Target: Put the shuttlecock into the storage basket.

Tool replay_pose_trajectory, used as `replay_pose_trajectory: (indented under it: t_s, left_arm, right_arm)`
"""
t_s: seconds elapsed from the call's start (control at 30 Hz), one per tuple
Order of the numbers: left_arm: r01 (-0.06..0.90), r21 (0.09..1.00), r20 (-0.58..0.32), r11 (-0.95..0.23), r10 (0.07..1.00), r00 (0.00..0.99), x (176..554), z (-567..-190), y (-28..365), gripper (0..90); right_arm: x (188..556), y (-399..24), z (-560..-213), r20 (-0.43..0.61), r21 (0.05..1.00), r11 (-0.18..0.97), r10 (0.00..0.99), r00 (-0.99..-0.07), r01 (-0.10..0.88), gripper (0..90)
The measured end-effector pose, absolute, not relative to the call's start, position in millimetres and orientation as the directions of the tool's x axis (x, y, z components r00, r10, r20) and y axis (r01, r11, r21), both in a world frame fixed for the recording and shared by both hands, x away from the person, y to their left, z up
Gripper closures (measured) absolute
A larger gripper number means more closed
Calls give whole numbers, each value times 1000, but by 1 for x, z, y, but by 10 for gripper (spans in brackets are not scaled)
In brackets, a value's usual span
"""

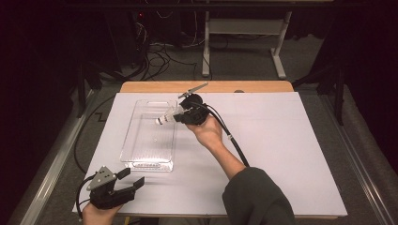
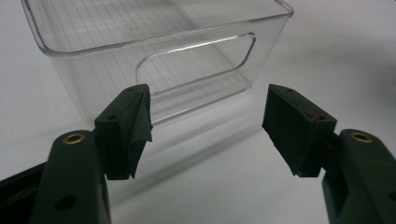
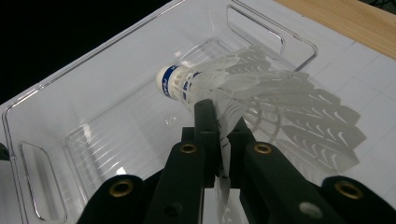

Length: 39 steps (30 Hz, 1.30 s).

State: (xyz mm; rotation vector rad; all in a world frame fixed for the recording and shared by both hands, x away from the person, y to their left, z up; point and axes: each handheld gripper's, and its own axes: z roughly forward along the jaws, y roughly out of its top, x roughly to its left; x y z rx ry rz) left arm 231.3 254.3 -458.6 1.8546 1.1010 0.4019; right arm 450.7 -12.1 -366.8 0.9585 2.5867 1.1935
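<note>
White plastic shuttlecock [image 3: 243,88] at frame centre in the right gripper view: rounded white cork end with a blue band and small white lettering, pointing toward the upper left of the frame; translucent slotted skirt fanning out toward the right edge, ribs and cut-outs plain to see. Pinched by the skirt between the closed black jaws of the right gripper [image 3: 223,123], a strip of skirt squeezed down between the pads. Held in the air above a clear bin [image 3: 56,102], over its far part, touching neither floor nor walls. Ribbed bin floor, rounded corners, cut-out handle at each short end. In the high view, same shuttlecock [image 1: 167,117] small and pale just above centre, cork toward the left, sticking out of the right gripper [image 1: 180,115] over the upper right edge of the bin [image 1: 136,157]. White sheet [image 1: 281,140] across the middle of that frame, wooden table [image 1: 155,87] edge along its top. Left gripper [image 1: 133,177] at lower left, resting on the sheet, jaws spread wide with nothing between them. In the left gripper view, near wall and handle slot of the bin [image 2: 196,60] in the upper half, beyond the pads [image 2: 133,128].
</note>
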Motion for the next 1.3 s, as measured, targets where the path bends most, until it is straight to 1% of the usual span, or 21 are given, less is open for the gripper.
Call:
replay_pose_trajectory:
  t_s: [0.53, 0.93, 1.1, 1.3]
  left_arm:
    - [524, 831, -167, -184, 817, 552, 231, -459, 253, 334]
    - [521, 834, -169, -183, 814, 556, 230, -458, 254, 334]
    - [520, 833, -167, -190, 810, 562, 230, -459, 252, 334]
    - [520, 832, -164, -196, 807, 567, 231, -459, 251, 333]
  right_arm:
    - [462, 18, -376, 137, 703, 504, 597, -791, 502, 892]
    - [469, 33, -379, 135, 696, 503, 609, -782, 512, 892]
    - [472, 40, -380, 112, 704, 506, 615, -781, 499, 892]
    - [477, 44, -383, 117, 688, 514, 618, -778, 512, 892]
